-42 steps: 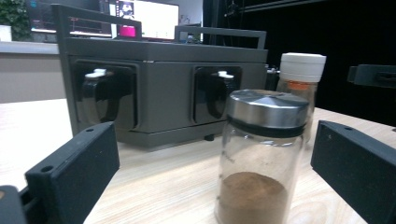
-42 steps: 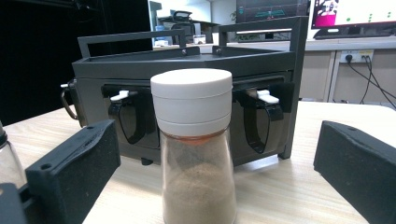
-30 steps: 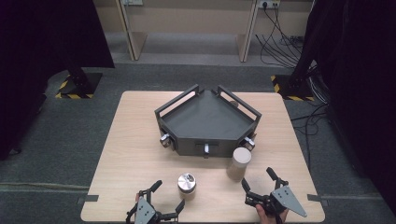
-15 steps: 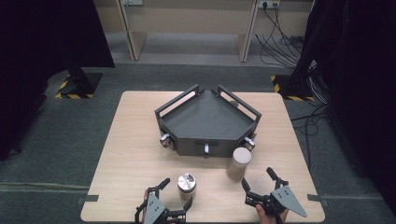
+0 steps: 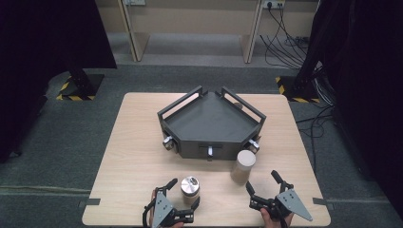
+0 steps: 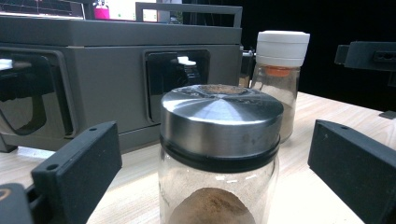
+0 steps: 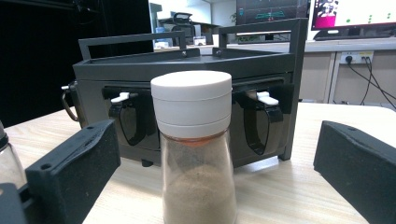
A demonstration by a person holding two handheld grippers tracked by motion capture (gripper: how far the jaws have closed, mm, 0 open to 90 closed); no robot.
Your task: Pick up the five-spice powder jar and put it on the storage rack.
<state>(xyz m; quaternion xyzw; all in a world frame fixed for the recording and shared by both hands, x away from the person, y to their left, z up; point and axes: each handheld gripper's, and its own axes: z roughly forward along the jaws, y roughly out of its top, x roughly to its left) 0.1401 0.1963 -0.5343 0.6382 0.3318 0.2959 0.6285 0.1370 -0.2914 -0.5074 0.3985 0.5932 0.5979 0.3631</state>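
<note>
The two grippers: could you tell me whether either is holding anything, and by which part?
Nothing is held. The left gripper brackets the steel-lidded jar with open jaws; the right gripper is open.

Left gripper (image 5: 183, 194) is held at the table's near edge, jaws spread wide. Right gripper (image 5: 263, 183) is held likewise toward the near right corner, jaws apart.

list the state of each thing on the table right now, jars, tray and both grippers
steel-lid jar: upright, lid on, brown powder inside, between the open jaws
white-lid jar: upright, capped, powder inside, not gripped
grey tray: top empty, on the table
left gripper: open around the steel-lid jar
right gripper: open, short of the white-lid jar
</note>
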